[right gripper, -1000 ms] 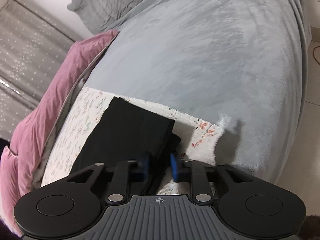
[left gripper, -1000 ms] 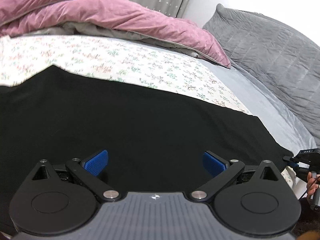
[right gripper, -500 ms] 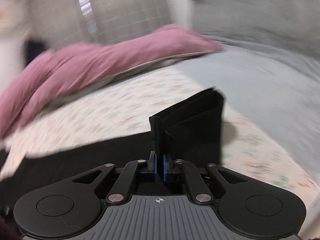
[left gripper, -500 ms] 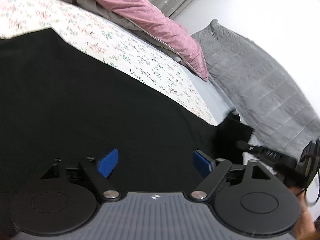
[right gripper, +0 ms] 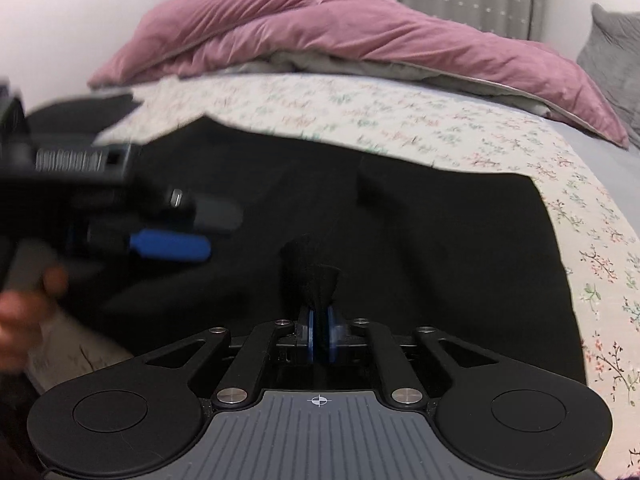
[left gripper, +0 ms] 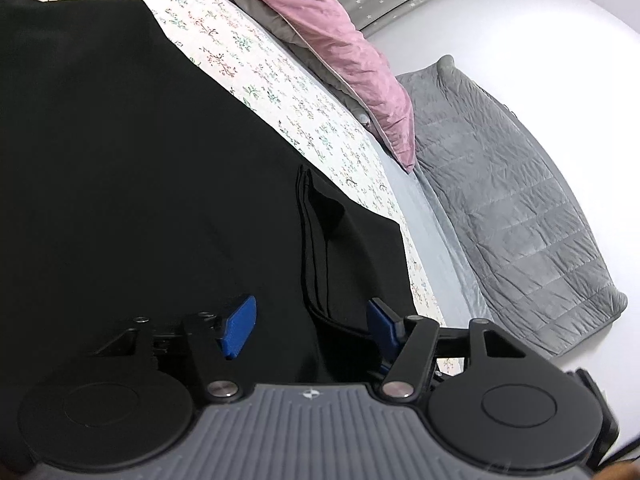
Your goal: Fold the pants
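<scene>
Black pants (left gripper: 120, 160) lie spread on the bed. Their folded-over end (left gripper: 352, 248) rests on top, its layered edge running down between the jaws of my left gripper (left gripper: 310, 320). Those jaws are closing, and the blue pads (left gripper: 240, 326) stand clear of the cloth. My right gripper (right gripper: 319, 320) pinches a small bunch of the black cloth (right gripper: 314, 272) just above the pants (right gripper: 440, 240); its jaws are opening slightly, with the cloth still between the pads. In the right wrist view the left gripper appears blurred at the left, one blue pad (right gripper: 168, 245) showing.
A floral sheet (right gripper: 400, 112) lies under the pants, with a pink duvet (right gripper: 320, 28) heaped behind it. A grey quilted cover (left gripper: 500, 200) and plain grey bedding (left gripper: 432, 216) are to the right. A person's hand (right gripper: 24, 312) holds the left gripper.
My right gripper has swept the pants' end leftward over the spread pants and rolled level. The left gripper has rolled, its jaws have narrowed, and the folded end now lies between them.
</scene>
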